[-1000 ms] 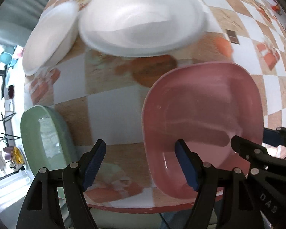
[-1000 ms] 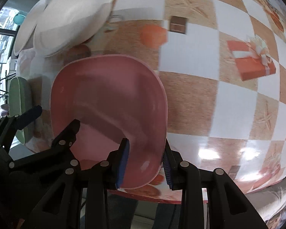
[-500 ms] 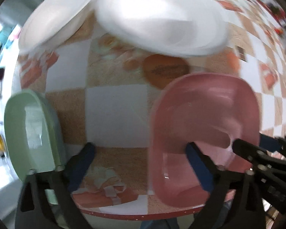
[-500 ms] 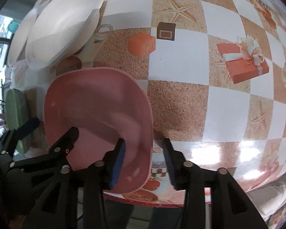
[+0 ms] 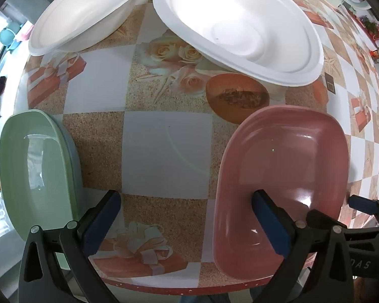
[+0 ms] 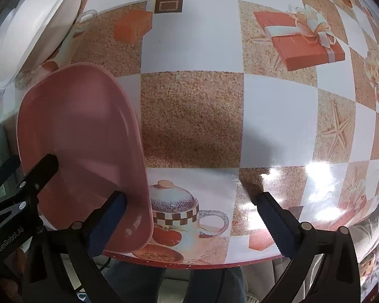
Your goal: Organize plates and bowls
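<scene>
My right gripper (image 6: 192, 222) had just been opening and stood wide, gripping nothing; the pink bowl (image 6: 80, 146) lay off its left finger, rim beside the pad. My left gripper (image 5: 187, 222) gaped empty too, the green bowl (image 5: 35, 171) off its left. The pink bowl looked stiff, light and glossy, likely slippery; I judged the near rim the best hold.

My left gripper (image 5: 187, 221) points straight down, jaws spread wide; my right gripper (image 6: 193, 221) has just been opening, nothing clamped between its pads.
</scene>
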A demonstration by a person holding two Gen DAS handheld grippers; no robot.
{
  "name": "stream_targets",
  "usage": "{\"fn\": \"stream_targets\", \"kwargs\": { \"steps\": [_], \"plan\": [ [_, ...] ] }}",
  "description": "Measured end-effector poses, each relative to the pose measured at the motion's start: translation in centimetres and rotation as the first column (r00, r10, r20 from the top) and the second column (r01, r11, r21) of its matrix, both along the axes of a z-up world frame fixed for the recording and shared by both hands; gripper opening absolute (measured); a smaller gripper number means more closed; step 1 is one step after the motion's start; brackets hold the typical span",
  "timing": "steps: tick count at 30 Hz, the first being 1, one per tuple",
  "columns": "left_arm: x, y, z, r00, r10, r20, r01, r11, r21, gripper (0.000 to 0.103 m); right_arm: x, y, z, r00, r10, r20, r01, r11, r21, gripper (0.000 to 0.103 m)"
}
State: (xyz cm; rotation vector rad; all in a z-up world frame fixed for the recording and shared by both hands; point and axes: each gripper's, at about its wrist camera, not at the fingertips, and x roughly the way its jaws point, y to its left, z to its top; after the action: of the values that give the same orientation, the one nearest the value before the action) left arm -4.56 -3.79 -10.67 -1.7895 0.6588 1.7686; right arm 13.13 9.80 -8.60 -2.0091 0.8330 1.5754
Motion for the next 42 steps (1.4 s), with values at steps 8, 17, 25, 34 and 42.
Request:
{"fn": "stream_targets", "kwargs": {
  "steps": [8,17,25,34,42],
  "plan": [
    [-1.0,0.2,-0.7,1.0,0.004,0.009,-0.004,1.0,-0.005,0.103,-0.3,0.1,-0.6,1.0,-0.002,0.017,0.003,1.0,-0.014,0.103],
    [-0.9,0.1,-0.6,1.0,0.009,0.012,-0.009,1.0,-0.011,0.103,-0.5,0.7,-1.0,1.0,-0.003,0.018,0.003,1.0,-0.015,0.103],
    [-1.0,0.1,-0.5,1.0,0.009,0.003,-0.009,1.0,-0.004,0.103,0.7,-0.3,-1.0,1.0,-0.002,-0.009,0.002,1.0,0.013,0.103],
    [-0.8,0.1,-0.4,1.0,0.01,-0.006,-0.01,1.0,0.005,0.103,1.3,-0.9,-0.7,1.0,-0.009,-0.011,0.009,1.0,0.016,0.103],
    [-0.7,0.1,-0.4,1.0,0.008,-0.011,-0.008,1.0,0.01,0.103,1.5,-1.3,-0.1,1.0,-0.006,-0.021,0.007,1.0,0.027,0.103]
  ]
}}
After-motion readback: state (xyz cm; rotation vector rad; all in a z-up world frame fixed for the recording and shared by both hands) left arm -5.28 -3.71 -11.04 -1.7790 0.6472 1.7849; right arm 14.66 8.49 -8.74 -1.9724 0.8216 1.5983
